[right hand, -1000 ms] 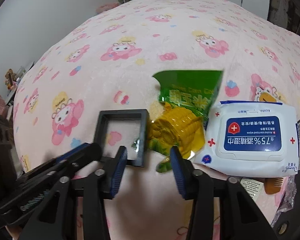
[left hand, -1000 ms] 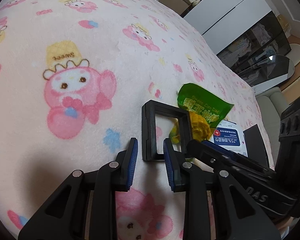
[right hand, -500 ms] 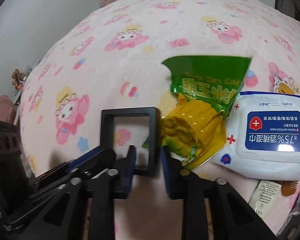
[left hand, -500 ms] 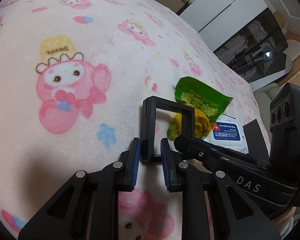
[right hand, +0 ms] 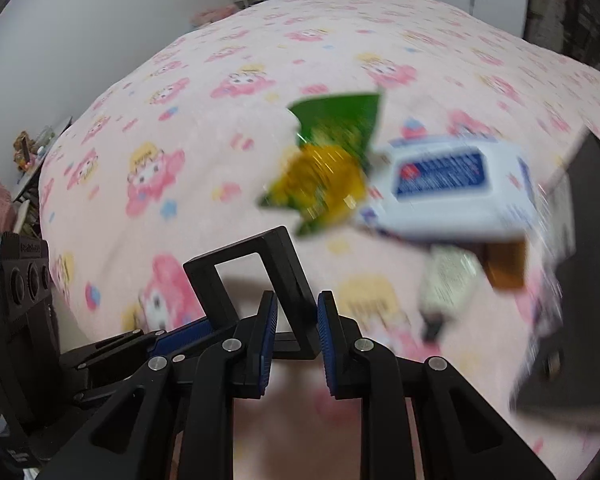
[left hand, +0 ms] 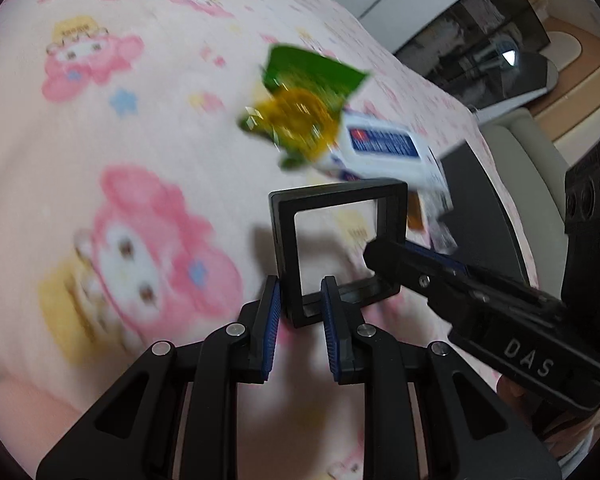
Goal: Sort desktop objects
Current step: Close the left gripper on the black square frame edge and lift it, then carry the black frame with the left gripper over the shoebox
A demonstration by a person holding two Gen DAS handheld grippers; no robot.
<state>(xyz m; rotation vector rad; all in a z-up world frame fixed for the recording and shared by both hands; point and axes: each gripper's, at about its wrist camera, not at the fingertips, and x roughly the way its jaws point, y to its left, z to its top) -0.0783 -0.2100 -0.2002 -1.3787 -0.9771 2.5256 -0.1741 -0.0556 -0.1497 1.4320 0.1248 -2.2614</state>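
Left wrist: both grippers (left hand: 300,300) (right hand: 296,312) clamp black frame (left hand: 339,196); blanket (left hand: 140,120) leftward bare.

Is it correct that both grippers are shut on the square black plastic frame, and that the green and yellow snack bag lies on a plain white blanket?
Not quite: the blanket is pink with cartoon characters, not plain white, as the right wrist view shows. The rest holds: the left gripper and the right gripper are both shut on the square black plastic frame, and the green and yellow snack bag lies on that blanket.

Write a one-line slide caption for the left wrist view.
Both grippers clamp a square black plastic frame above the pink cartoon-print blanket.
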